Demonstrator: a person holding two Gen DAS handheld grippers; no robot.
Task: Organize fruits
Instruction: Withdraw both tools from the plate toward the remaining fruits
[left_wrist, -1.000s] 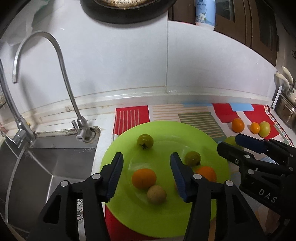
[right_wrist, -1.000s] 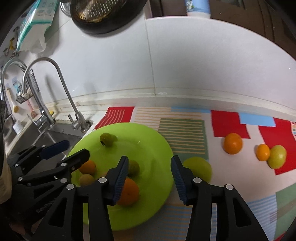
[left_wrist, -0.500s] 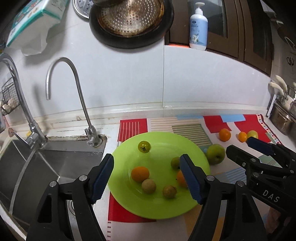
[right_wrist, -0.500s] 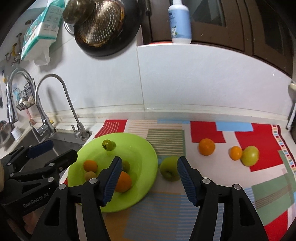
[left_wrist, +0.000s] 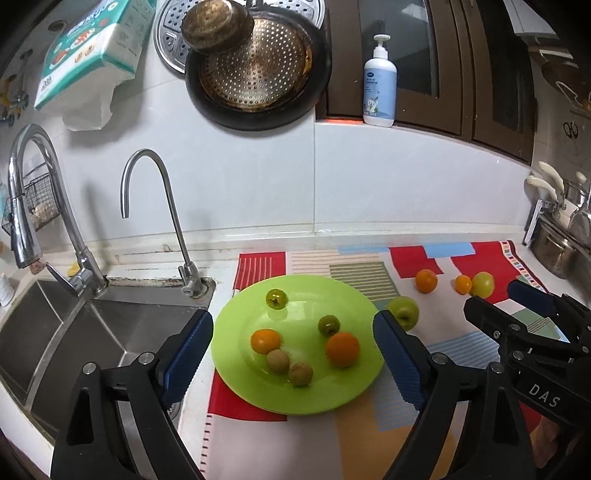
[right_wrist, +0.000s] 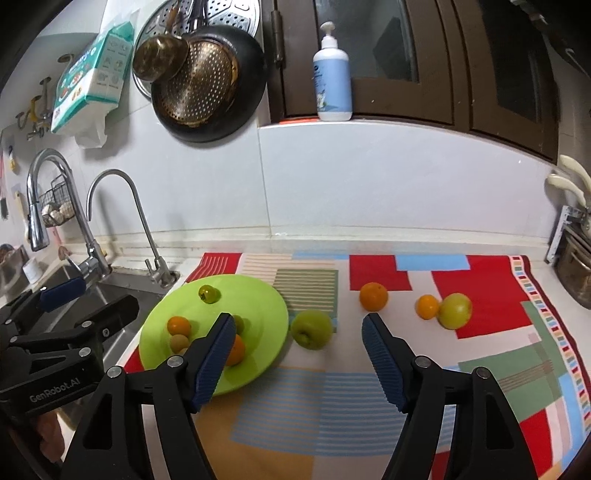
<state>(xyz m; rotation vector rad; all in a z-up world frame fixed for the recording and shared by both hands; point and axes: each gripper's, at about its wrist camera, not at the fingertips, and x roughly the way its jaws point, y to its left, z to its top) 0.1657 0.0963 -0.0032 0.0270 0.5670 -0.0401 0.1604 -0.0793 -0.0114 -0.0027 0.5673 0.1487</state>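
Note:
A lime green plate (left_wrist: 314, 395) (right_wrist: 266, 317) lies on a patterned mat beside the sink and holds several small fruits, among them an orange (left_wrist: 342, 349) and a small green fruit (left_wrist: 276, 298). A green apple (right_wrist: 312, 328) (left_wrist: 403, 312) sits on the mat just right of the plate. Farther right lie an orange (right_wrist: 373, 295), a smaller orange (right_wrist: 427, 306) and a yellow-green apple (right_wrist: 455, 311). My left gripper (left_wrist: 293, 360) is open and empty, held back above the plate. My right gripper (right_wrist: 298, 360) is open and empty, in front of the green apple.
A steel sink (left_wrist: 74, 332) with two taps (left_wrist: 147, 221) lies left of the plate. Pans (left_wrist: 255, 70) and a tissue pack (left_wrist: 88, 51) hang on the wall. A soap bottle (right_wrist: 332, 74) stands on the ledge. Steel pots (left_wrist: 557, 251) stand at the far right.
Both grippers have pulled back and up from the plate, so the view widened. Both jaws have opened wider. The fruits have not moved.

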